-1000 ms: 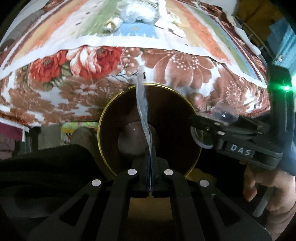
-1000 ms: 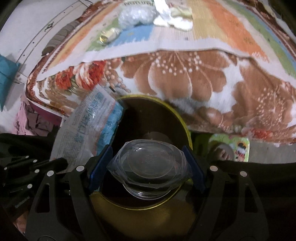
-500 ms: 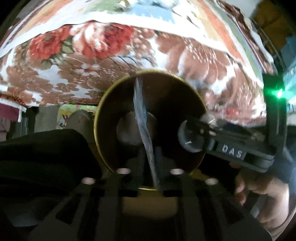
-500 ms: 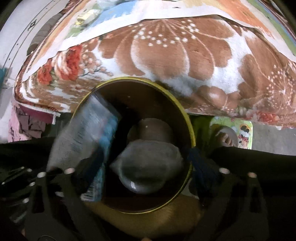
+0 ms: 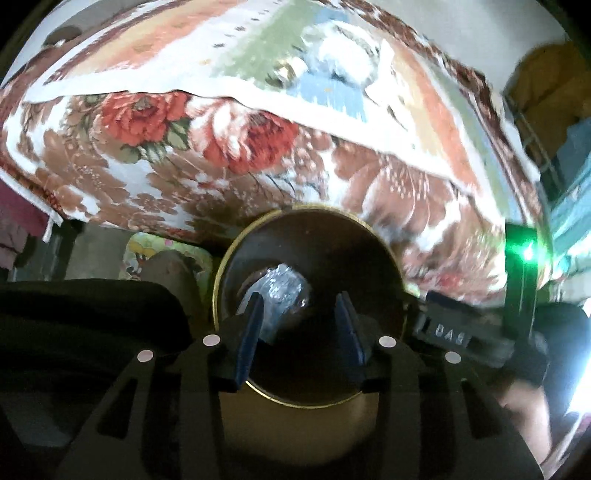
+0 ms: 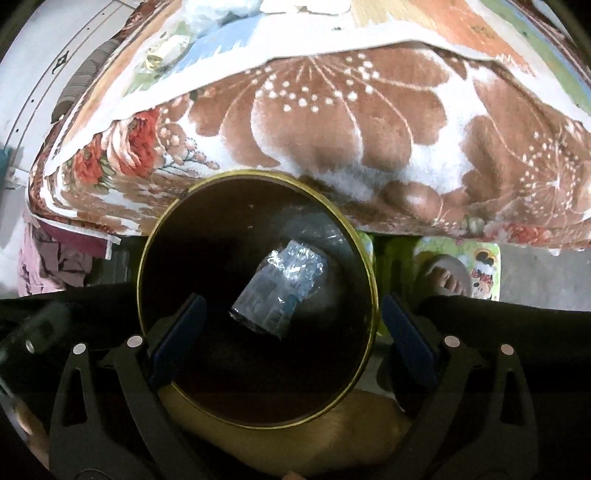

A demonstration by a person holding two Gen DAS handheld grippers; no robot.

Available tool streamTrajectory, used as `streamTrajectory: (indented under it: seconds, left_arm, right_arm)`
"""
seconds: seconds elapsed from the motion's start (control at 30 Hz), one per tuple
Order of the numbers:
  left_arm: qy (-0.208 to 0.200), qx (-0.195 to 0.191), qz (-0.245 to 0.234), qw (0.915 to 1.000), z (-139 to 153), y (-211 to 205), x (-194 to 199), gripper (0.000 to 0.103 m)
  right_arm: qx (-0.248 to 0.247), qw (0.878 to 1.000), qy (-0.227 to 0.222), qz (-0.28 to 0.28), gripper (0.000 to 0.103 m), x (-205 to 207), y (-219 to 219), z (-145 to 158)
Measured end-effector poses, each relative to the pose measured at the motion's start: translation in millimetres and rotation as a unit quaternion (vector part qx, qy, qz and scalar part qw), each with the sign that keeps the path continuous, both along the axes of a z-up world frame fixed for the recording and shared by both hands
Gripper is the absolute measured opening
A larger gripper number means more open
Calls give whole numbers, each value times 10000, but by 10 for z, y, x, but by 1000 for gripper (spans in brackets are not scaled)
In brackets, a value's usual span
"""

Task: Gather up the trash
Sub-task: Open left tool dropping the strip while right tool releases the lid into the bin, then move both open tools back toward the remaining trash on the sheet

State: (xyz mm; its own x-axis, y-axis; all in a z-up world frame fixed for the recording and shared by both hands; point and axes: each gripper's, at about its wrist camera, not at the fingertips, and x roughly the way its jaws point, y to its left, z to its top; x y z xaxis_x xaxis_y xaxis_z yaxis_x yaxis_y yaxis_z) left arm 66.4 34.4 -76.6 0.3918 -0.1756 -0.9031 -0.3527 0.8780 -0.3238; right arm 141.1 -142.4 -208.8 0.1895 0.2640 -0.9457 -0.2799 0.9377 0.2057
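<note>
— Two grippers over one bin, what do we see in the left wrist view?

— We see our left gripper (image 5: pixel 299 332) at lower centre, jaws spread and empty, above the gold-rimmed bin (image 5: pixel 384 254). A silvery wrapper (image 5: pixel 280 291) glints deep inside it. Blurred white scraps (image 5: pixel 340 62) lie on the striped mat (image 5: pixel 236 48) at the top of the frame.

— And the right wrist view?

— Our right gripper (image 6: pixel 291 332) hangs released too, holding nothing. At centre frame the crinkled wrapper (image 6: pixel 284 284) rests on the bin's (image 6: pixel 255 173) dark floor, printed face and foil both showing. At upper left, a gold-foil scrap (image 6: pixel 162 55) and white pieces (image 6: pixel 295 5) lie on the mat (image 6: pixel 424 22). We judge collecting partly done.
</note>
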Motion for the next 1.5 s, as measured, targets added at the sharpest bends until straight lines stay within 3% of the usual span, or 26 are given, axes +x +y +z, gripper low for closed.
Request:
streamTrajectory:
  seconds: [0.1,0.17,0.47,0.63,0.9,1.17,1.27,1.5]
  left_arm:
    - [-28,-12,51,10000,28,30,17,43]
    - [-65,184,15,9998,71,2,42,47]
    - [-194,804,-133,9965,278,47,209,56]
    - [-218,1171,-262,9925,381,72,381,64]
    - [-324,1608,-617,9845,585,174,725,69]
    - [-427,1058,-613,9916,598,310,976,82]
    - [-446,913,-563,9932,580,340,1032,94]
    - [-370,1263,-448,9903,579,471,1228,97]
  right_arm:
    - [142,9999,-94,21,91,-28,-28,100]
    - [164,9997,-143,93,91,-33,-21,172]
    - [-206,9950,-709,666,94,7,102,586]
    - [-337,9909,-986,850,94,129,129,794]
    - [-494,9833,-1462,967,94,463,114,1109]
    - [-351,9791,-1739,997,94,738,161,1286]
    - [-379,9753,-1894,1072,94,800,217,1342]
    - [-156,9784,-1807,990,94,1020,244,1376]
